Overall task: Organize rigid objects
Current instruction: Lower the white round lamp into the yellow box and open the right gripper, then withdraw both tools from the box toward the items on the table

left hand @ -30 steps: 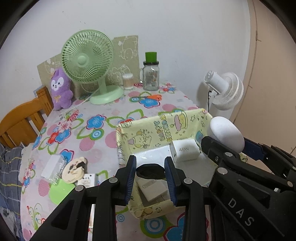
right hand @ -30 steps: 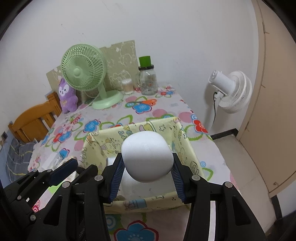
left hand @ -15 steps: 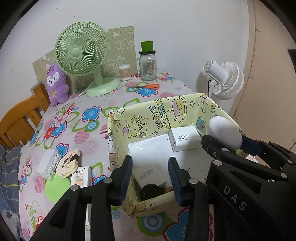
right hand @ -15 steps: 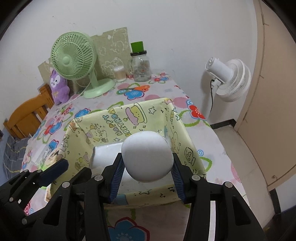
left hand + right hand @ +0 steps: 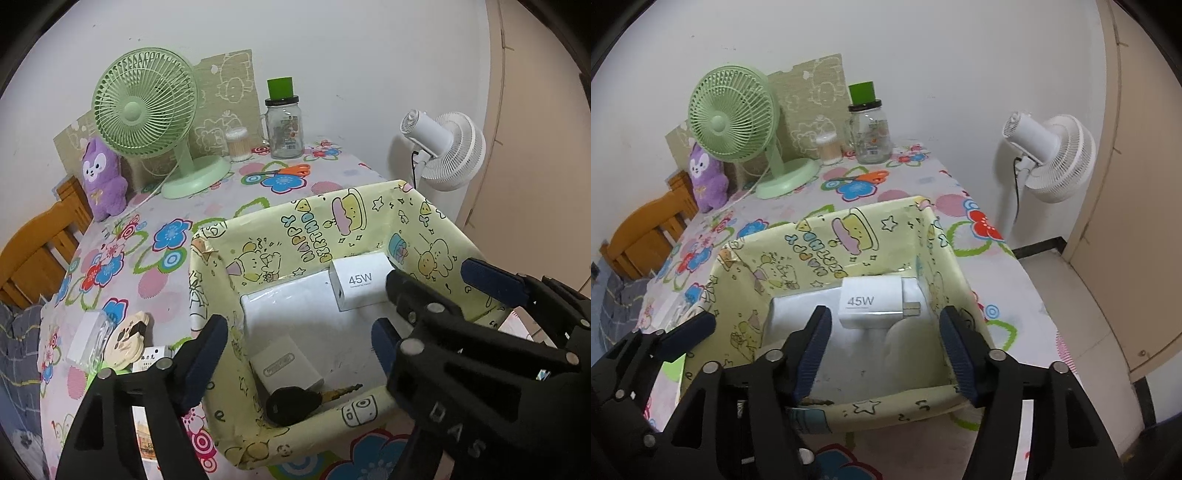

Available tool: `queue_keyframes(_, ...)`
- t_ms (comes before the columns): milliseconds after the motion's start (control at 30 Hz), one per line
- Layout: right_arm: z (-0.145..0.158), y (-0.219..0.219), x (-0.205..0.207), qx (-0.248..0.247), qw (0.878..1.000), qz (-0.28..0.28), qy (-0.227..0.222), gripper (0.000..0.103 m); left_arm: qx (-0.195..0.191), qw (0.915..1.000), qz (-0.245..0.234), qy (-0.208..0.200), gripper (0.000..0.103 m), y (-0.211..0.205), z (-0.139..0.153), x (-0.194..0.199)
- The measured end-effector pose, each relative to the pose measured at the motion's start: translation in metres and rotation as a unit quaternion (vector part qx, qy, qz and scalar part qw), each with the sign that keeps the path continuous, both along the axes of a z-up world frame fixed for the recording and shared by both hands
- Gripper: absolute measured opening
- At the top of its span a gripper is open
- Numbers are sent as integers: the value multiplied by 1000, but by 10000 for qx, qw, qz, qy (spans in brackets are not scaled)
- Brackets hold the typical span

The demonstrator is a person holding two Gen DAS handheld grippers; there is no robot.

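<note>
box: glossy printed paper | charger: smooth white plastic | chair: wood

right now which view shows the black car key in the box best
The left wrist view: the black car key lies in plain sight in the near corner of the yellow box. In the right wrist view the key is not visible.

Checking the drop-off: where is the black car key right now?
In the left wrist view the black car key lies inside the yellow box, in its near left corner, beside the small white charger.
</note>
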State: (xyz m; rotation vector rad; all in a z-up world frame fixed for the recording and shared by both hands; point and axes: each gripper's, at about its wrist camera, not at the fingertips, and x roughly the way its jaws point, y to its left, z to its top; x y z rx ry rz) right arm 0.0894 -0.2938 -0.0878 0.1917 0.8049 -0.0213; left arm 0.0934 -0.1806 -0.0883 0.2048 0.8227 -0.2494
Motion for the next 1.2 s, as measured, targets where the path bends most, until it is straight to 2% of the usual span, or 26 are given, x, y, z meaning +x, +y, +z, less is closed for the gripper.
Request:
queue_keyframes(333,3,4,-2,91,9999,28,35,79,17,10000,-62,13,87,0,2,-1)
queue_keyframes(500,10,8,-9,-38,9999,-88,-105,93,55,9999,-78,-95,88,3,8,-9)
queue_keyframes(767,18,13,-16,-168,9997,-128,-146,94,53,9999,-51,-119,91,10,15,-17)
queue_keyframes(1200,34,29,-30,-279,9992,-134,-257,94,-287,9991,-133,-268,98,31,29,-33)
